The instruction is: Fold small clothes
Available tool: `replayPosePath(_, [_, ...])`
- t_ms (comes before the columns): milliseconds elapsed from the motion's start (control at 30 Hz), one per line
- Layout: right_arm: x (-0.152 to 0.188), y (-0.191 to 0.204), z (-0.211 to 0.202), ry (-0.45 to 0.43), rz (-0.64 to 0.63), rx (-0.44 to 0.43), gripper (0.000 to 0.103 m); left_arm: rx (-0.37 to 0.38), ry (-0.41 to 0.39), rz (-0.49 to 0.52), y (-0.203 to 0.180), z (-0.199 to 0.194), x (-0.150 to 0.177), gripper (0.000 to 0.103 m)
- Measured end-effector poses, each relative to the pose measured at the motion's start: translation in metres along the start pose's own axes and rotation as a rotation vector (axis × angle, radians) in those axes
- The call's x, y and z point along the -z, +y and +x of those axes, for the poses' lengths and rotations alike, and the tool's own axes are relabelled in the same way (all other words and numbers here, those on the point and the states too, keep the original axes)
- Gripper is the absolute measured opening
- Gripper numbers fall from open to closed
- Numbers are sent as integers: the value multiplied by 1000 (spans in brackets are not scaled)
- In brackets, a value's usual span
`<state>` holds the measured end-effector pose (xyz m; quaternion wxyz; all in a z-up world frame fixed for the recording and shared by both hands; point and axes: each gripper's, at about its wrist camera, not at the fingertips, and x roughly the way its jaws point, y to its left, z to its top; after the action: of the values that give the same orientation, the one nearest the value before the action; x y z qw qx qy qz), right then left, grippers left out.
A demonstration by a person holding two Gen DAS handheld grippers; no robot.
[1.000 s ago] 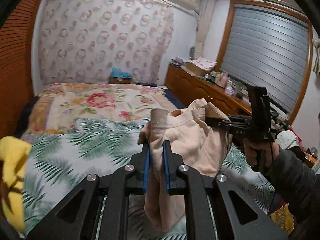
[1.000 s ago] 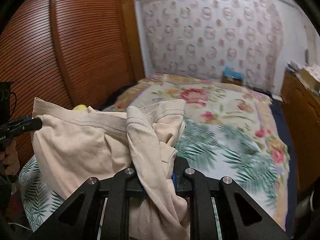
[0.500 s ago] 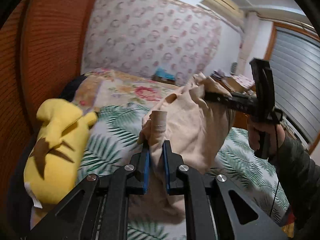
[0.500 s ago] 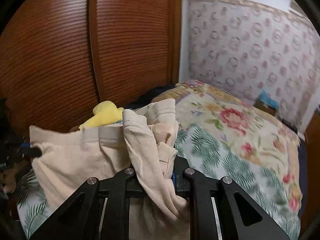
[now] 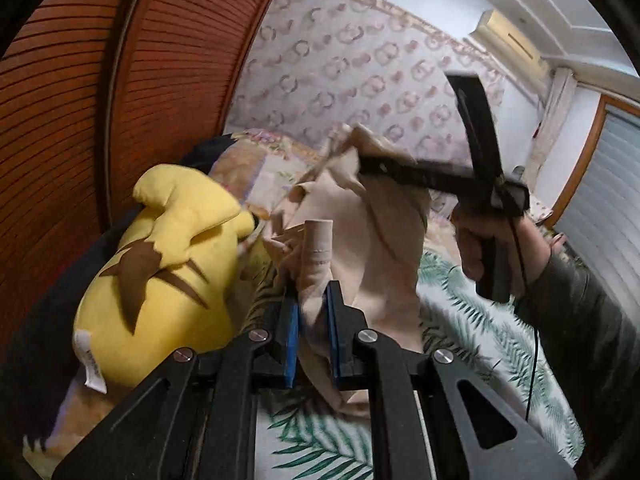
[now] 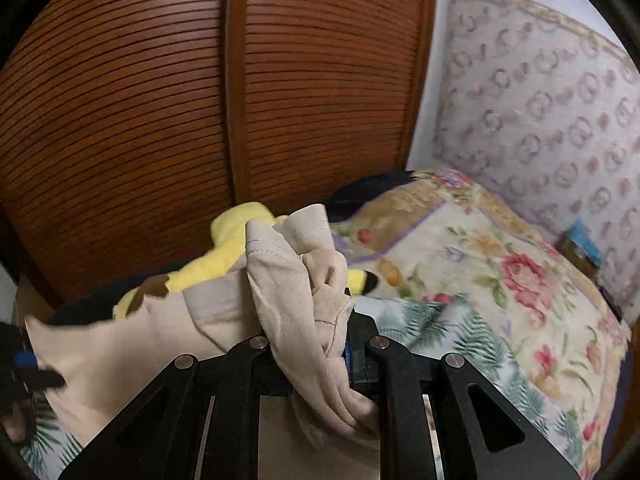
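While pinched, beige garment (image 5: 384, 240) between left tongs (image 5: 313, 312) and right tongs (image 6: 316, 344).

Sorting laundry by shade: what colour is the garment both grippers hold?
Plain beige garment; right wrist view shows it best.

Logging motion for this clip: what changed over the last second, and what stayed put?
Both cameras swung left toward the wooden wardrobe, carrying the beige garment that way; the yellow plush toy now fills the left view. Unchanged: the left hand-held gripper and the right hand-held gripper each stay clamped on the garment, held above the bed. Nothing was released.
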<state>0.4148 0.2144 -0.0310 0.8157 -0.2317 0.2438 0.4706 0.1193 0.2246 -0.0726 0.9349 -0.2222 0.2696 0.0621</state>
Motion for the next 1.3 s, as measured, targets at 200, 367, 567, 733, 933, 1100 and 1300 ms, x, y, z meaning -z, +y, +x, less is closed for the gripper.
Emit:
replayPosePath(200, [-7,-2,34,41,5,-29,19,-63,29,19,7,2,10,13])
replayPosePath(367, [-9,-15,33,43,65,-39,33,-125,24,56,7,-1,10,29])
replayPosePath(567, [-1,-42,0,10,137,8,50,-95,-23,140,-10,-10,7,81])
replayPosePath(733, [26,-56,-15,68,217,11,52,-93,43,200,-25,9,9,81])
replayPosePath(933, [49,-74,0,142,381,-16,52,-99,163,224,-27,31,18,81])
replayPosePath(1100, [48,-87,18,150,473,-77,52,-115,202,243,-29,37,21,81])
replayPosePath(1300, [51,-110,39,110,580,-142,35,-119,236,244,-29,44,22,81])
